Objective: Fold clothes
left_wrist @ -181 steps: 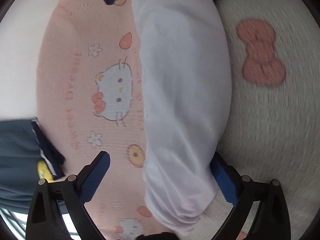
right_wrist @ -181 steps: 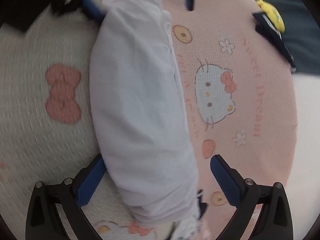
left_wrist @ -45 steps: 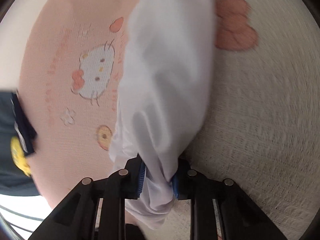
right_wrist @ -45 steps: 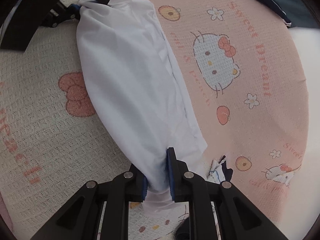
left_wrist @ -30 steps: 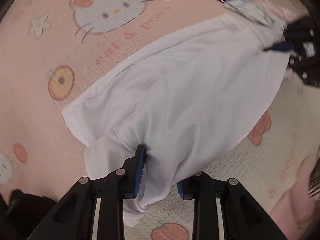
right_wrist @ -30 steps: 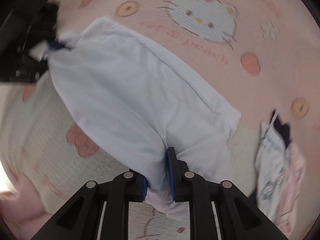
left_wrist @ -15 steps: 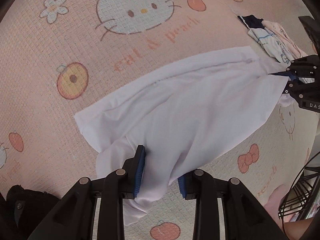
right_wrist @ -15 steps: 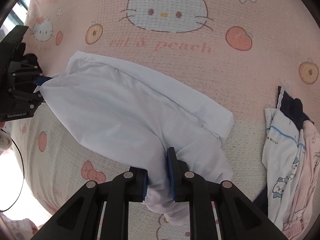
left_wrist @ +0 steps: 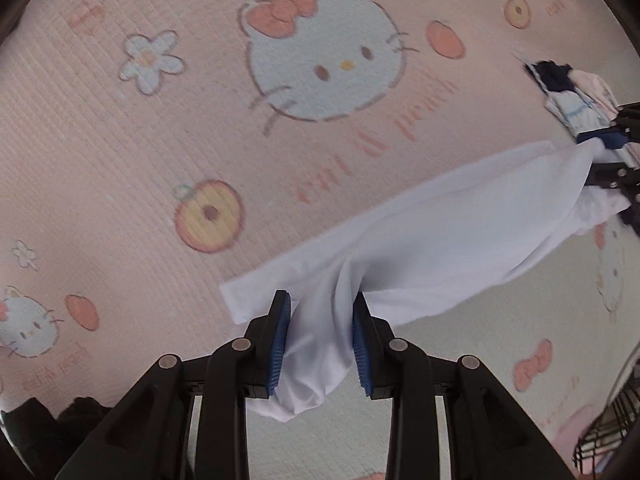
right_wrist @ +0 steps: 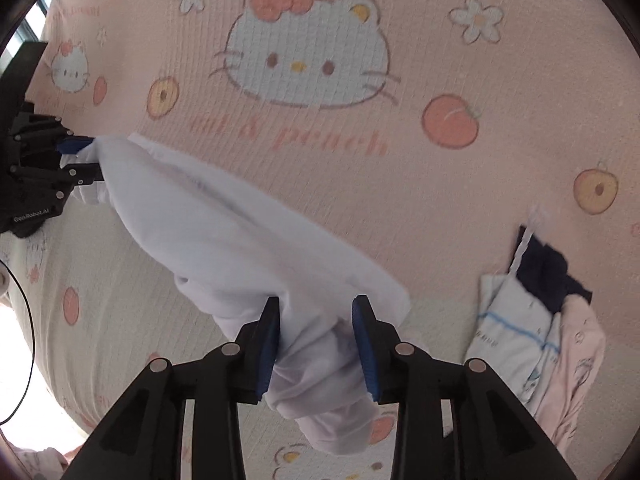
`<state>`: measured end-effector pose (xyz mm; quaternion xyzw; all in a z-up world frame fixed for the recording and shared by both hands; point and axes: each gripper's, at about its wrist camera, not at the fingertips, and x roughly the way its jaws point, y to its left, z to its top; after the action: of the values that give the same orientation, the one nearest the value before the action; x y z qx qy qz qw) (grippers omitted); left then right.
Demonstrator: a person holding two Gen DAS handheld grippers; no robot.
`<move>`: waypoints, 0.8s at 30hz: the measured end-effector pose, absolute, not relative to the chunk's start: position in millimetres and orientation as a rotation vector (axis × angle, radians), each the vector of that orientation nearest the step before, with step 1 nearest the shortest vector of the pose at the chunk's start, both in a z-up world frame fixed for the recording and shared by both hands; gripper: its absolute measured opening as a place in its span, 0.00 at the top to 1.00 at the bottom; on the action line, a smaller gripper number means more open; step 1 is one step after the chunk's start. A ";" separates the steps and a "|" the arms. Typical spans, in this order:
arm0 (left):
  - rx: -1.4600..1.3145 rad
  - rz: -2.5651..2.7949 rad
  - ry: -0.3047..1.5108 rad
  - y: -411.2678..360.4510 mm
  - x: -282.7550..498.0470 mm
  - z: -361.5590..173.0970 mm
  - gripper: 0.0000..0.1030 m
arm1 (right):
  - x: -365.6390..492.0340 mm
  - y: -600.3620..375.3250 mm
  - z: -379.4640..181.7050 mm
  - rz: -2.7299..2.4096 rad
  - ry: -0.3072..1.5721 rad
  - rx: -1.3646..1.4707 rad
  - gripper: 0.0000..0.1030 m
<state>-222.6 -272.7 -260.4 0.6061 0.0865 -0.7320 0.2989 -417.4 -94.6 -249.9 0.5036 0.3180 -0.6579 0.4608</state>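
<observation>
A white garment (left_wrist: 460,240) stretches between my two grippers above a pink and cream blanket (left_wrist: 160,140) printed with cat faces and peaches. My left gripper (left_wrist: 320,344) is shut on one bunched end, and the cloth fills the gap between its blue pads. In the right wrist view the garment (right_wrist: 224,224) runs from the left gripper (right_wrist: 76,160) at the left edge down to my right gripper (right_wrist: 317,344). The right jaws are opening, and the other bunched end lies loose between the pads. The right gripper (left_wrist: 608,156) shows at the right edge of the left wrist view.
A small pile of folded clothes (right_wrist: 520,328), white, navy and pale pink, lies on the blanket (right_wrist: 440,208) to the right; it also shows as the pile (left_wrist: 572,96). A black wire frame (left_wrist: 608,432) sits at the lower right, a dark item (left_wrist: 40,420) at the lower left.
Both grippers have carried the garment sideways over the blanket, and the big cat face has come nearer. The right jaws have spread wider around the cloth. The left grip is unchanged.
</observation>
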 end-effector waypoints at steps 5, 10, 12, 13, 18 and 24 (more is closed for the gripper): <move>1.524 -1.930 0.324 -291.6 -225.1 -263.2 0.73 | -435.1 -98.7 -255.9 -1.726 0.738 1.203 0.57; 1.406 -1.992 0.376 -296.3 -215.8 -259.0 0.73 | -442.1 -99.4 -266.7 -1.784 0.658 1.213 0.50; 1.325 -2.026 0.433 -299.4 -207.7 -251.0 0.73 | -444.2 -97.7 -267.9 -1.794 0.626 1.208 0.44; 1.291 -2.032 0.465 -302.0 -203.9 -246.8 0.73 | -444.9 -97.5 -268.0 -1.798 0.617 1.205 0.40; 1.106 -2.035 0.637 -308.2 -182.7 -221.2 0.67 | -446.6 -89.8 -256.8 -1.861 0.545 1.150 0.30; 0.971 -2.016 0.699 -283.5 -163.3 -214.2 0.47 | -440.4 -71.8 -235.4 -1.920 0.480 1.082 0.21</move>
<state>-163.3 -283.5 -214.2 0.3818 0.2747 -0.7925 0.3882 -440.4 -71.8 -235.4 0.4334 0.1924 -0.7690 0.4287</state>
